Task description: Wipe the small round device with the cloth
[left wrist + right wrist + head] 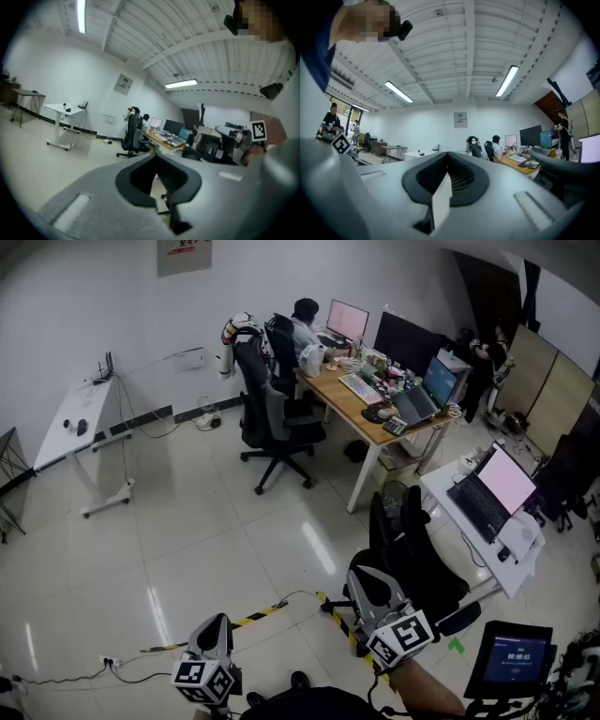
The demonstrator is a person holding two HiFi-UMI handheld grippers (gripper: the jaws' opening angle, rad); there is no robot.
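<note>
Looking at this one, the wiping hasn't really kicked off. The left gripper (218,624) and the right gripper (364,579) both sit low in front of the person, out over bare floor (187,521). Each has its jaws pressed fully together with nothing between them. No cloth shows in any view, so there's nothing to wipe with yet.

The bit that matters is where the device is. The only candidate for the small round device is a small dark blob (81,427) on the white desk (64,444) by the wall, way off ahead and to the left. It's too tiny to say for sure that's the thing. Both grippers are well apart from it, with open floor between.

The left gripper is the nearer one, and in its own view that desk sits left of where the jaws point. So the person would probably have to walk over and swing left. The right gripper faces the same wall, roughly level. A round device likely has no long axis to line up with. Best guess is that finding the cloth comes first.
</note>
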